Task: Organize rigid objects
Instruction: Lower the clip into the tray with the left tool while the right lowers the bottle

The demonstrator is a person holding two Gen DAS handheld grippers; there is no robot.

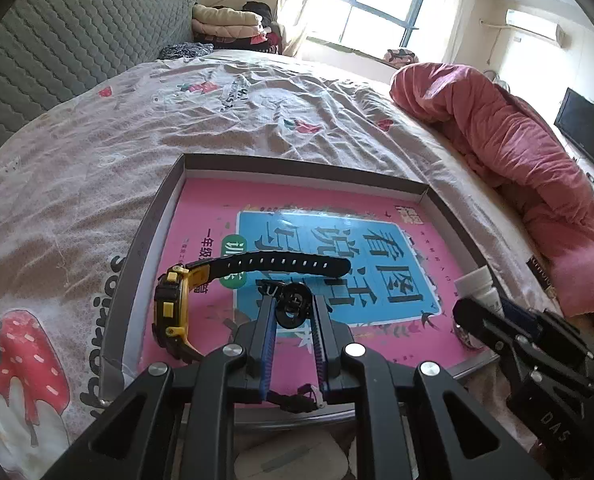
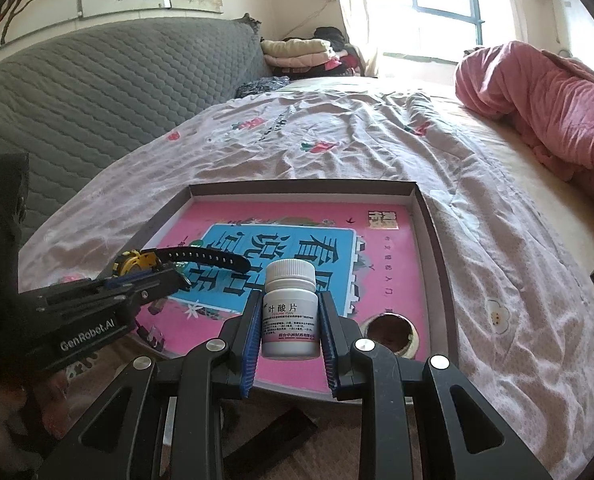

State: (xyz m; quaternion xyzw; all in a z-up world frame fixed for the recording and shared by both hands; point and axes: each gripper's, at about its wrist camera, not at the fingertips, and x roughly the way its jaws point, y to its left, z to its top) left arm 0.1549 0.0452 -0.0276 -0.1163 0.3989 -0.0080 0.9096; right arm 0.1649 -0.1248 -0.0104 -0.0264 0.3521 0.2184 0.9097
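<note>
A shallow grey box (image 1: 153, 216) (image 2: 429, 216) lies on the bed with a pink and blue book (image 1: 377, 264) (image 2: 381, 264) flat inside it. My left gripper (image 1: 293, 306) is shut on the buckle end of a yellow and black watch (image 1: 171, 308); the watch body hangs to the left over the book and its other strap (image 1: 289, 264) sticks out to the right. In the right wrist view the watch (image 2: 139, 262) sits at the left gripper's (image 2: 177, 276) tip. My right gripper (image 2: 291, 312) is shut on an upright white pill bottle (image 2: 291, 308) over the box's near edge. That bottle (image 1: 475, 282) also shows at the right.
A brown ring-shaped roll (image 2: 389, 334) rests in the box's near right corner. The printed bedsheet (image 1: 225, 120) spreads around the box. A bunched pink quilt (image 1: 517, 152) lies along the right, a grey quilted headboard (image 2: 97, 92) at the left, folded blankets (image 2: 297, 50) at the far end.
</note>
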